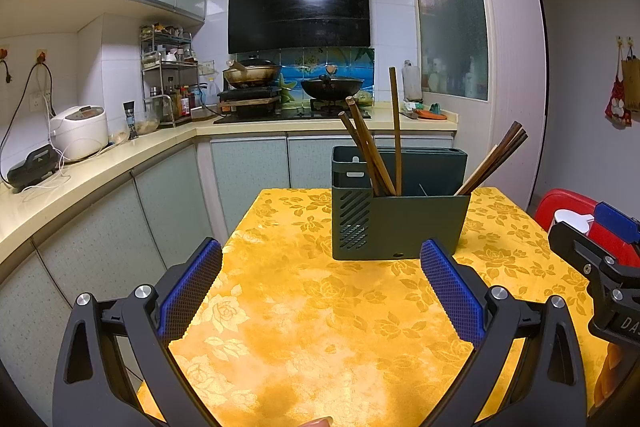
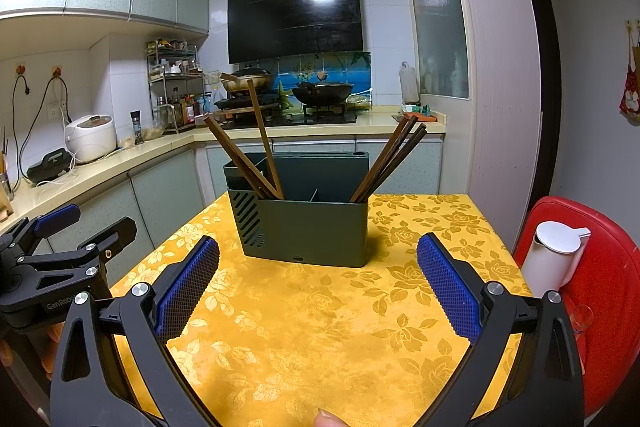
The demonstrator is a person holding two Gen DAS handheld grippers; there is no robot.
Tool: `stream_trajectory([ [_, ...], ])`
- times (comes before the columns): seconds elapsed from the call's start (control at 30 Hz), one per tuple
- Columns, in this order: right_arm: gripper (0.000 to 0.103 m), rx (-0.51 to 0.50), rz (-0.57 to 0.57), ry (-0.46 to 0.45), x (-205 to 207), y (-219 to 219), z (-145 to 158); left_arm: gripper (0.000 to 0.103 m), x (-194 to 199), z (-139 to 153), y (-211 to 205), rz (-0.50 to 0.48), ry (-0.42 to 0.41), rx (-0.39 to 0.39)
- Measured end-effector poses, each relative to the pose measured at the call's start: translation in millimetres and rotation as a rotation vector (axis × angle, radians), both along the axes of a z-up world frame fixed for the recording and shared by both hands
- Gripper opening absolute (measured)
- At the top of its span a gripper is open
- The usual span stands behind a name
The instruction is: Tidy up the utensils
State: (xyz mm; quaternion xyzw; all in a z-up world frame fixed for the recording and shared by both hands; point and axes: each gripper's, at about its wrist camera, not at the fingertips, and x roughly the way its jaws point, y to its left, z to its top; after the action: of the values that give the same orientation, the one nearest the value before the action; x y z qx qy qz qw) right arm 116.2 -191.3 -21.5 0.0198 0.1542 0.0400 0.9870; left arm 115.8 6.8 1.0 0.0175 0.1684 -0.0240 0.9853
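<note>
Both grippers hang level over the yellow tablecloth (image 1: 304, 327), short of the green utensil holder (image 1: 400, 227). Left gripper (image 1: 320, 267) jaws spread wide, empty; right gripper (image 2: 318, 263) likewise. Chopsticks (image 2: 256, 155) stand in the holder's compartments, tips down, butts fanning outward left and right.
</note>
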Motion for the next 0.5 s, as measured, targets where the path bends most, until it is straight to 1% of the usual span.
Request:
stream_trajectory([
  [0.5,0.096,0.0,0.0,0.0,0.1,0.0,0.0,0.096,-1.3,-5.5,-0.3,0.003,0.004,-0.004],
])
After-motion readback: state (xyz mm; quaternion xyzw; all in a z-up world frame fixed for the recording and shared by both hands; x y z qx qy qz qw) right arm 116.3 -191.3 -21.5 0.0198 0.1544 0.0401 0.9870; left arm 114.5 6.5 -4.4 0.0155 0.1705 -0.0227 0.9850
